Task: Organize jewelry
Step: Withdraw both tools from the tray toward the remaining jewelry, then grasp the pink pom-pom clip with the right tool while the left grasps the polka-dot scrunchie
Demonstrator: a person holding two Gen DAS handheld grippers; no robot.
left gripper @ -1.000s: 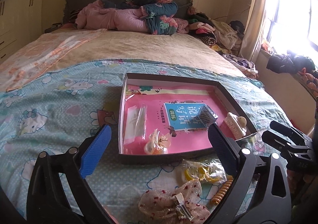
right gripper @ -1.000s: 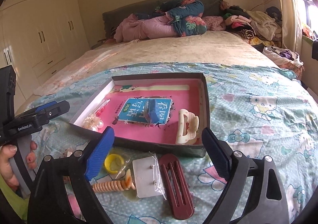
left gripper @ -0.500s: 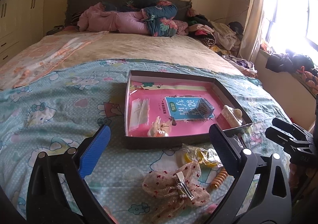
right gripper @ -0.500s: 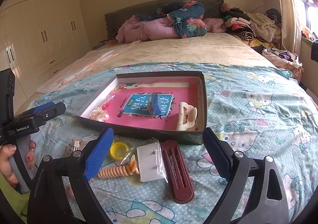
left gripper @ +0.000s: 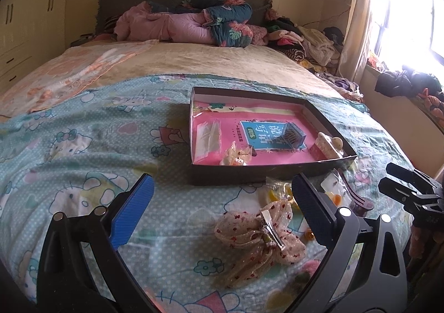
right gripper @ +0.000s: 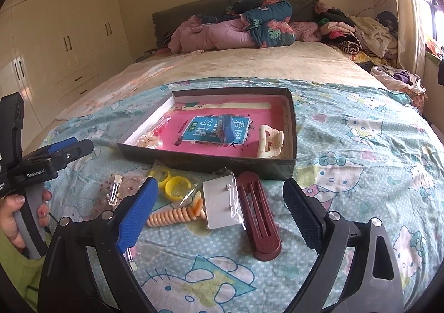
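A shallow dark box (left gripper: 236, 178) with a pink lining lies on the bed. It holds a cream claw clip (right gripper: 269, 138), a dark comb clip (left gripper: 292, 134), a clear bag and a flowery piece. In front of it lie a dotted fabric bow clip (left gripper: 258, 235), yellow rings (right gripper: 174, 188) in a bag, an orange spiral tie (right gripper: 172, 215), a white earring card (right gripper: 219, 206) and a maroon barrette (right gripper: 258, 218). My left gripper (left gripper: 222, 182) hangs open over the bow clip. My right gripper (right gripper: 220, 183) hangs open over the card and barrette. Neither holds anything.
The bed is covered by a cartoon-cat sheet (right gripper: 360, 174), with rolled quilts (right gripper: 236, 29) and a clothes heap (left gripper: 305, 40) at the headboard. A wardrobe (right gripper: 55, 35) stands left and a window (left gripper: 410, 13) right. A hand (right gripper: 16, 218) holds the left gripper's handle.
Both grippers have drawn back from the box toward the near end of the bed. The box looks farther off, and more of the loose items in front of it show.
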